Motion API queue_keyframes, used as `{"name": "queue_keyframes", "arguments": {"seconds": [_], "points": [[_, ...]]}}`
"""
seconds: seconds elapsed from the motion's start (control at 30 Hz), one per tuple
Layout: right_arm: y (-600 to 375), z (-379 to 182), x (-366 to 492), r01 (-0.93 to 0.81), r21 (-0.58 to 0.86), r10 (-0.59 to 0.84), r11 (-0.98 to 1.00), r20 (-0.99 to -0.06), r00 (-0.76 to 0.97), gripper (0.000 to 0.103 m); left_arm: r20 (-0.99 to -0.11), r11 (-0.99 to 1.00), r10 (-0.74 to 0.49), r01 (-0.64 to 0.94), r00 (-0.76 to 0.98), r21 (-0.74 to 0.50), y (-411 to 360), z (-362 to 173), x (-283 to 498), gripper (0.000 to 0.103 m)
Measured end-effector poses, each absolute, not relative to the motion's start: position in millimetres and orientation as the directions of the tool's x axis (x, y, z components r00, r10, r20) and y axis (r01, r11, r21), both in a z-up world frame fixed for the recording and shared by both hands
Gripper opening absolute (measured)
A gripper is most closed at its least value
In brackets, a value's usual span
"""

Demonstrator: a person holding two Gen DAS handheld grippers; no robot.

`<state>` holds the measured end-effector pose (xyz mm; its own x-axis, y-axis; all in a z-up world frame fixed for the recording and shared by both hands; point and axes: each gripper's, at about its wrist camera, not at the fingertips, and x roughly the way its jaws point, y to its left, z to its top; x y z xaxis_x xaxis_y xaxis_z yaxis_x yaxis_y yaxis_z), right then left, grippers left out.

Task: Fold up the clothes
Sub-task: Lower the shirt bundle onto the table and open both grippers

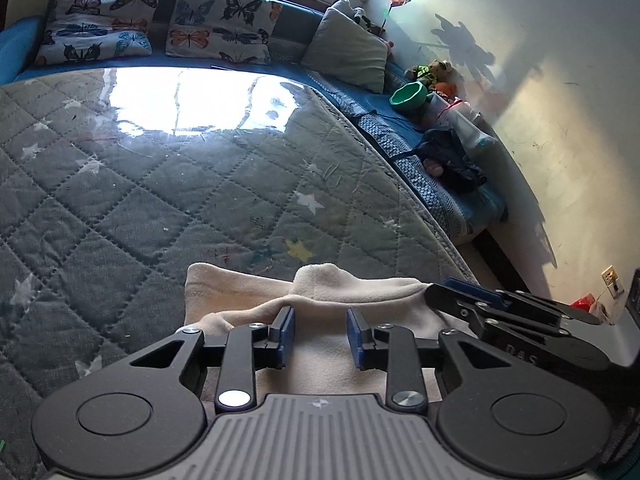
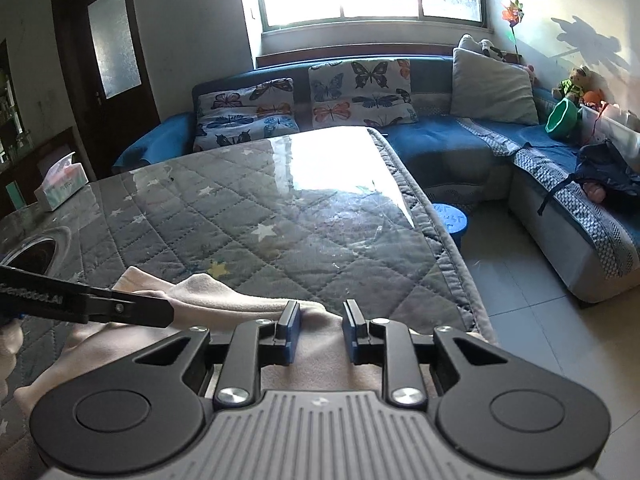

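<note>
A cream fleece garment (image 1: 320,284) lies bunched at the near edge of the table, which is covered by a grey quilted cloth (image 1: 160,200) under clear plastic. My left gripper (image 1: 320,320) hangs over the garment's middle, its blue pads a narrow gap apart, with cloth below them and none pinched. My right gripper (image 1: 444,288) comes in from the right at the garment's edge. In the right wrist view the right gripper (image 2: 322,312) stands narrowly open over the garment (image 2: 224,296) near the table's right edge. The left gripper (image 2: 160,314) reaches in from the left.
A blue corner sofa (image 2: 440,136) with butterfly cushions (image 2: 356,92) wraps the table's far and right sides. A tissue box (image 2: 60,186) and a round glass dish (image 2: 32,252) sit at the table's left. A blue stool (image 2: 452,218) stands on the floor beside the table. Dark clothing (image 2: 604,176) lies on the sofa.
</note>
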<state>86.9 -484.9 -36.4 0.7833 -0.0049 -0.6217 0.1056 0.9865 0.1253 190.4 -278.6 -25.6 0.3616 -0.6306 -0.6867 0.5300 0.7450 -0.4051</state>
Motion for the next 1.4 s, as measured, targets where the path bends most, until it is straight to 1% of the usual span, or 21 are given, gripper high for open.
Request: {"name": "queue_keyframes", "arguments": {"seconds": [0.23, 0.37, 0.47, 0.63, 0.77, 0.8, 0.83, 0.97, 1.0, 1.07, 1.1, 1.13, 1.17, 1.27, 1.33, 1.4], "points": [[-470.3, -21.1, 53.3, 0.035, 0.09, 0.027, 0.995, -0.612, 0.791, 0.023, -0.689, 0.75, -0.622, 0.537, 0.372, -0.387, -280.3, -24.7, 188.8, 0.03], [-458.1, -22.7, 30.6, 0.004, 0.083, 0.048, 0.997, -0.619, 0.784, 0.023, -0.69, 0.754, -0.619, 0.528, 0.376, -0.389, -280.4, -24.2, 188.2, 0.03], [-446.1, -25.9, 11.7, -0.016, 0.038, 0.036, 0.999, -0.623, 0.781, 0.023, -0.691, 0.759, -0.615, 0.526, 0.381, -0.385, -280.4, -24.5, 187.5, 0.03], [-436.3, -23.8, -18.0, -0.014, -0.032, -0.008, 0.999, -0.603, 0.797, 0.023, -0.691, 0.763, -0.611, 0.521, 0.386, -0.383, -280.3, -23.8, 187.1, 0.031], [-444.8, -26.6, -36.0, 0.03, -0.03, -0.042, 0.999, -0.6, 0.799, 0.024, -0.69, 0.766, -0.604, 0.529, 0.398, -0.365, -280.2, -22.9, 184.3, 0.032], [-447.0, -26.2, -39.1, 0.04, -0.027, -0.048, 0.999, -0.595, 0.802, 0.027, -0.687, 0.766, -0.605, 0.531, 0.402, -0.363, -279.0, -21.7, 182.7, 0.032], [-449.2, -25.8, -42.2, 0.049, -0.023, -0.054, 0.999, -0.59, 0.806, 0.032, -0.683, 0.763, -0.607, 0.536, 0.405, -0.361, -277.2, -19.4, 179.9, 0.032], [-454.2, -22.3, -50.5, 0.073, -0.014, -0.068, 0.997, -0.569, 0.82, 0.035, -0.661, 0.742, -0.629, 0.57, 0.41, -0.352, -266.6, -7.1, 162.0, 0.033], [-454.3, -21.7, -51.2, 0.074, -0.013, -0.069, 0.997, -0.565, 0.822, 0.037, -0.655, 0.732, -0.638, 0.582, 0.405, -0.354, -263.3, -4.6, 155.7, 0.033], [-454.8, -20.1, -52.5, 0.07, -0.002, -0.059, 0.998, -0.553, 0.831, 0.038, -0.647, 0.714, -0.654, 0.603, 0.393, -0.355, -258.4, -0.8, 141.5, 0.032], [-454.5, -19.7, -52.7, 0.065, 0.005, -0.052, 0.998, -0.55, 0.834, 0.041, -0.642, 0.705, -0.661, 0.613, 0.388, -0.356, -256.0, 0.4, 133.8, 0.032], [-453.3, -20.1, -52.5, 0.06, 0.009, -0.045, 0.998, -0.55, 0.834, 0.047, -0.64, 0.698, -0.666, 0.622, 0.383, -0.355, -253.8, 0.6, 125.9, 0.032], [-451.8, -20.8, -52.2, 0.055, 0.013, -0.039, 0.998, -0.55, 0.834, 0.049, -0.639, 0.695, -0.668, 0.629, 0.382, -0.35, -252.1, -0.1, 118.6, 0.032], [-447.3, -21.8, -51.2, 0.039, 0.019, -0.023, 0.999, -0.549, 0.836, 0.051, -0.638, 0.696, -0.658, 0.646, 0.399, -0.314, -248.9, -3.9, 100.0, 0.032], [-443.6, -20.0, -50.7, 0.023, 0.02, -0.008, 1.0, -0.54, 0.842, 0.059, -0.635, 0.7, -0.654, 0.646, 0.411, -0.303, -246.0, -7.9, 90.3, 0.031], [-438.7, -17.7, -48.2, 0.01, 0.015, 0.0, 1.0, -0.527, 0.85, 0.064, -0.63, 0.696, -0.659, 0.649, 0.411, -0.305, -243.9, -10.1, 84.1, 0.031]]}}
